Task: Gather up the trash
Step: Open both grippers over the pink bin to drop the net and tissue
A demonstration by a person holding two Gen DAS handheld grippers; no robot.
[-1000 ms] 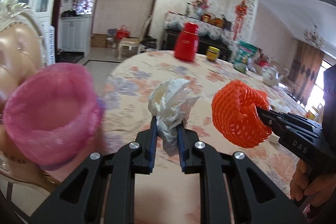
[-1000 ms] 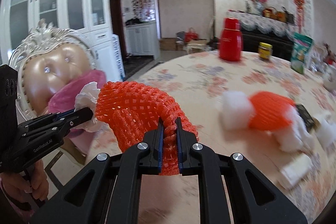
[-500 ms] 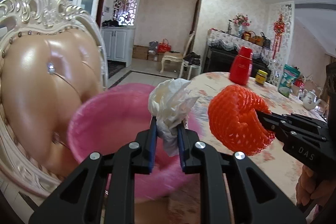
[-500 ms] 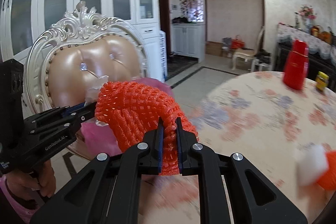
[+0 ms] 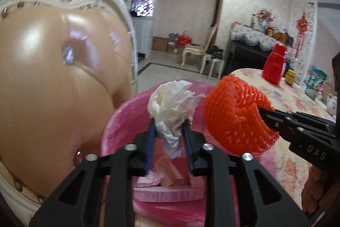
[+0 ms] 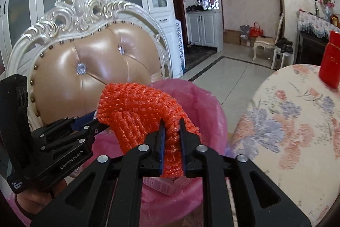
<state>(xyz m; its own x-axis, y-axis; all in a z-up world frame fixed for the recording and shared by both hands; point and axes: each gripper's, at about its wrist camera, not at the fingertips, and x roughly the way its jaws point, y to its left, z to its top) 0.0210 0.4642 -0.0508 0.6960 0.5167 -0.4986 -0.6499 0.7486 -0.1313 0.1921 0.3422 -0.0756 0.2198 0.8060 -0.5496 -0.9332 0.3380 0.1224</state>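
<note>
The left gripper has just been opening, its jaws now loose about a crumpled white tissue; the right gripper has also been opening, the orange foam net still between its pads. Both hang over the pink-lined bin, which already holds paper scraps. A tufted chair stands just behind, the floral table beside
</note>
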